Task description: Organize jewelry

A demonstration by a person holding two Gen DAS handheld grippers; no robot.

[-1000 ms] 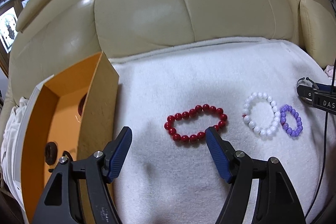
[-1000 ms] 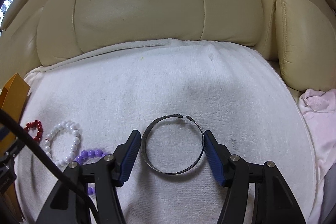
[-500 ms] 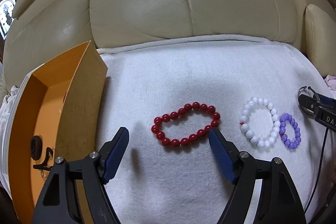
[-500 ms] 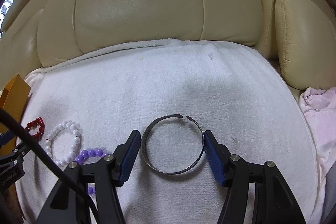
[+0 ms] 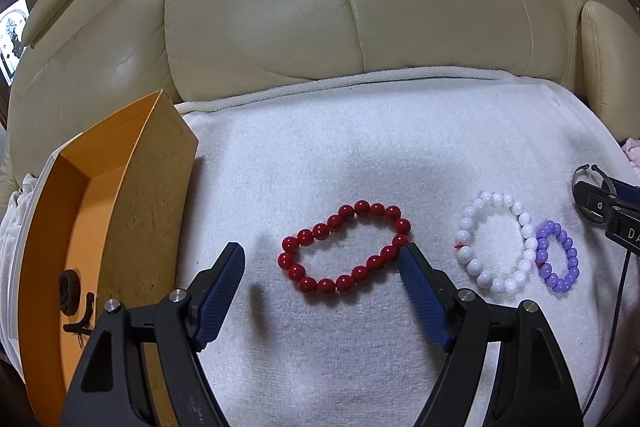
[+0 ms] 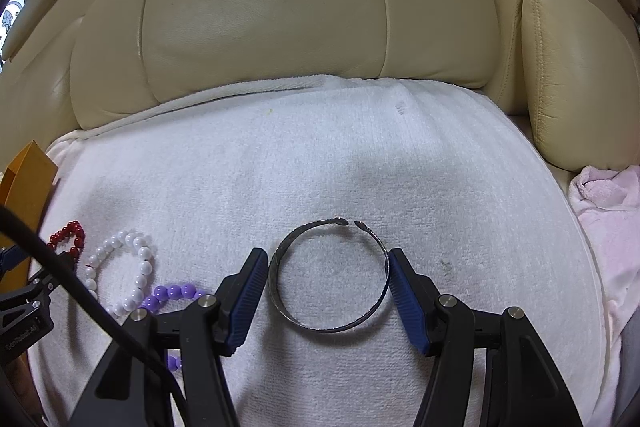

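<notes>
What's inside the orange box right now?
In the left wrist view, the orange box holds a dark round piece and a small dark hooked item on its floor. The left gripper hides the box's near end.

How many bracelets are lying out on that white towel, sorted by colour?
Red round-bead bracelet: 1
White round-bead bracelet: 1
Purple small-bead bracelet: 1
Dark metal open bangle: 1
Total: 4
</notes>
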